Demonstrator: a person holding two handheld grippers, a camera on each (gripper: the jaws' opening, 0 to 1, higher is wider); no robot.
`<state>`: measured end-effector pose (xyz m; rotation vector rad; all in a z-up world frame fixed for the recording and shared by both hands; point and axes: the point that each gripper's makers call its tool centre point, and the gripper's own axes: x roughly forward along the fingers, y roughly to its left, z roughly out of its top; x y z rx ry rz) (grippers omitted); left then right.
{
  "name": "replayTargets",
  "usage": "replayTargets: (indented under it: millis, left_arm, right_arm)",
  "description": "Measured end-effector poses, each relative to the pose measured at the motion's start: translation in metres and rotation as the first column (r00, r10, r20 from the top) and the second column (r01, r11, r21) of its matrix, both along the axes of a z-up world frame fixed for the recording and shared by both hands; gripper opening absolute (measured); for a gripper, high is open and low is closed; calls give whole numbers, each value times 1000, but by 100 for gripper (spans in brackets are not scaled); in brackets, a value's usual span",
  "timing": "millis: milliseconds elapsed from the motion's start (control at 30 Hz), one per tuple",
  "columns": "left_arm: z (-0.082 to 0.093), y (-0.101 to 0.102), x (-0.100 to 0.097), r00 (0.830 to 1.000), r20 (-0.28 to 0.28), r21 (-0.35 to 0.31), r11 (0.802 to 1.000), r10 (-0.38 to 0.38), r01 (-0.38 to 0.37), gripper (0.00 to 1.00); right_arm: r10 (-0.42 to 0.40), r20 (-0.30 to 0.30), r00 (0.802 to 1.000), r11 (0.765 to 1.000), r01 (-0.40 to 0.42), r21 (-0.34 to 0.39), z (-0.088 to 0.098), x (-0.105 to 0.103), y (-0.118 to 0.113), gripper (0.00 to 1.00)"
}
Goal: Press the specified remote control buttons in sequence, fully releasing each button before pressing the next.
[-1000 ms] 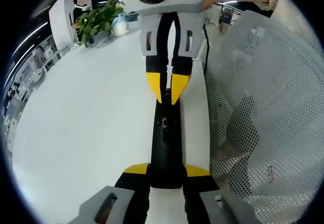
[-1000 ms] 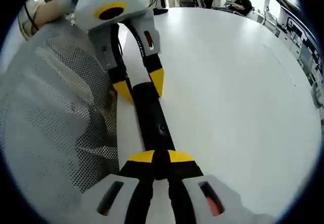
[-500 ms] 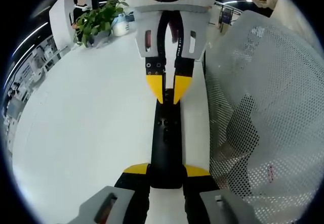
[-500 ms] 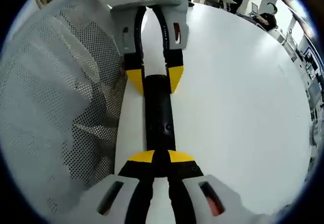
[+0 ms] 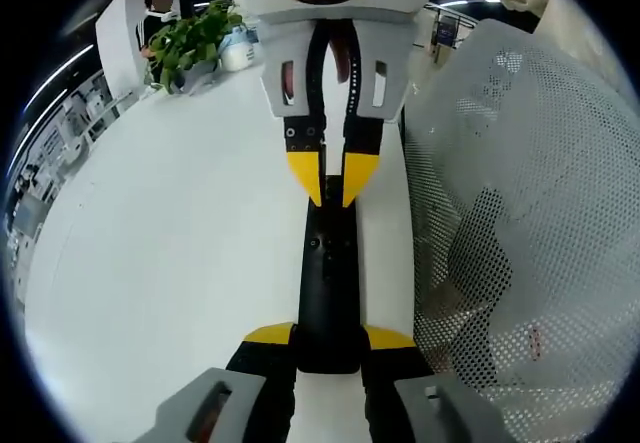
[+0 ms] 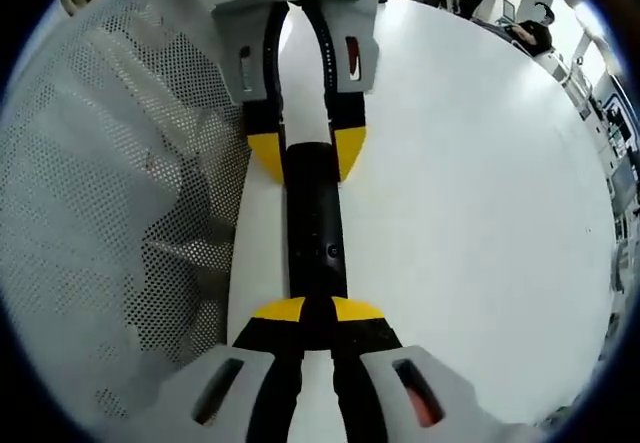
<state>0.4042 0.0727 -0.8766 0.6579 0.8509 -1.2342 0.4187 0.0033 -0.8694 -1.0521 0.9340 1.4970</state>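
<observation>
left gripper (image 5: pixel 325 341) is clamped on the near end of the black remote (image 5: pixel 327 283), right gripper (image 6: pixel 308 312) tips pinched together on its far end, white table (image 5: pixel 170 243) underneath

A black remote control (image 5: pixel 328 283) lies on a white table (image 5: pixel 170 253) between yellow-tipped grey grippers, beside white perforated mesh (image 5: pixel 520 213).

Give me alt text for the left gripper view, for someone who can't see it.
A black remote lies on a white table, its near end held between the left gripper jaws. The right gripper, jaws nearly shut, points at its far end. White mesh fabric lies beside it, and a plant stands far off.
</observation>
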Motion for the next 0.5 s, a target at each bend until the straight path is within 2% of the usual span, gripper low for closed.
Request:
replayTargets:
  millis: [300,500]
  left_arm:
    - [0,0,0,1000,0,1,1000,0,0,25]
    - [0,0,0,1000,0,1,1000,0,0,25]
  right_arm:
    - [-41,-8,999,999,41,26,0,0,-1,7]
    - [-77,-16,997,994,78,78,1,1,-3,7]
